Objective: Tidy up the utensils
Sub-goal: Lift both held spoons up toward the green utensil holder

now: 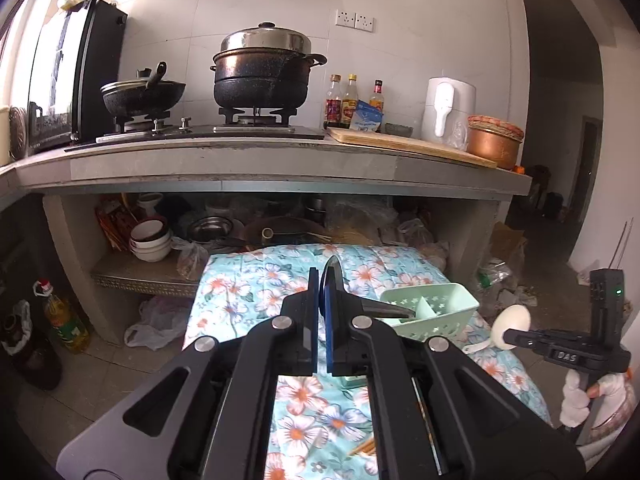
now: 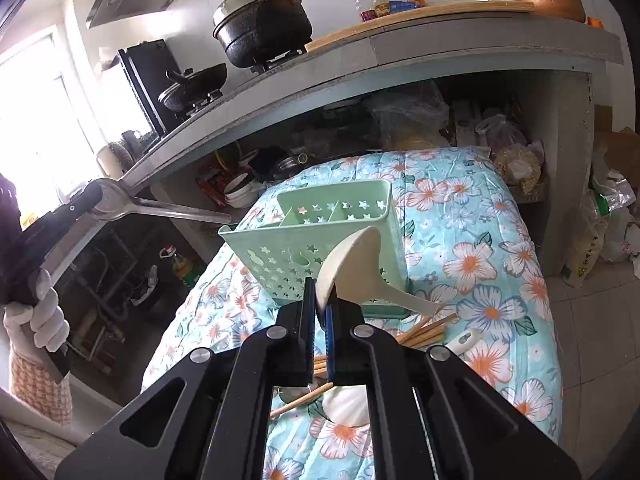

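Two spoons are up in the air in front of us, one in each gripper, above a surface covered with a turquoise floral quilt (image 2: 472, 216) that stands in front of a kitchen counter (image 1: 240, 168) with pots on a stove. We go from the big things down.

On the quilt stands the mint-green utensil caddy (image 2: 320, 240), pierced with star holes and split into compartments, open side up. We see it lying near the far end of the quilt, ahead of both grippers.

Our left gripper (image 1: 322, 300) has its fingers clamped on the bowl of a metal spoon (image 2: 120, 202). In the right wrist view the spoon's long axis runs nearly level, bowl at the fingers and handle reaching toward the caddy's near corner, its tip close to the rim. A white-gloved hand (image 2: 40, 320) holds that gripper.

Our right gripper (image 2: 320, 308) has its fingers pressed together on the edge of the bowl of a cream plastic spoon (image 2: 356, 264). Its bowl rises above the fingers in front of the caddy wall; its handle slants down to the right toward the quilt.

Still lying on the quilt near us are wooden chopsticks (image 2: 424, 330), roughly parallel, pointing up and right, and one white spoon (image 2: 464, 340) beside them.
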Action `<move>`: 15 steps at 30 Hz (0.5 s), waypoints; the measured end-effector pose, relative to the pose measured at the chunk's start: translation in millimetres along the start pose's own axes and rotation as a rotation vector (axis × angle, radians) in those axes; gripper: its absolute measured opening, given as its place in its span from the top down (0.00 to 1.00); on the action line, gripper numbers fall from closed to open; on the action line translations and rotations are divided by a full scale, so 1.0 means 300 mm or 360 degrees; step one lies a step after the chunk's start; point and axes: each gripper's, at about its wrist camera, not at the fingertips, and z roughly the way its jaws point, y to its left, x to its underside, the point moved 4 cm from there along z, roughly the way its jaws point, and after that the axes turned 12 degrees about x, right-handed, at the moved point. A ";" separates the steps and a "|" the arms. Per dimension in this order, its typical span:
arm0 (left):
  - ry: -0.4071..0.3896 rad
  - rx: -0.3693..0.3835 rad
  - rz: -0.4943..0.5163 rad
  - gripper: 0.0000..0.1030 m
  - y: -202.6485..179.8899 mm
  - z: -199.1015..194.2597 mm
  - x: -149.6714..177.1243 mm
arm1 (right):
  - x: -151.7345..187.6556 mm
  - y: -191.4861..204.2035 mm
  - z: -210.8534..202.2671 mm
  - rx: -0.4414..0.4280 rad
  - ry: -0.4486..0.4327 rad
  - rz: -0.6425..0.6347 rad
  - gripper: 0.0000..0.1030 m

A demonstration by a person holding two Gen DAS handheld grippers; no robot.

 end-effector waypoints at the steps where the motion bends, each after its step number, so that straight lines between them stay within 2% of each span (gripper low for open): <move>1: 0.0019 -0.0026 0.0024 0.98 0.005 0.019 -0.009 | -0.009 -0.004 -0.011 0.0004 -0.0017 -0.0002 0.96; 7: 0.0161 -0.0102 0.0163 0.98 0.020 0.155 -0.036 | -0.083 -0.023 -0.108 0.0028 -0.0141 0.0002 0.96; 11: 0.0284 -0.0153 0.0317 0.98 0.009 0.252 -0.032 | -0.153 -0.035 -0.169 0.0020 -0.0230 0.0014 0.96; 15: 0.0394 -0.0148 0.0415 0.98 -0.008 0.331 -0.023 | -0.243 -0.025 -0.230 -0.0021 -0.0333 0.0005 0.96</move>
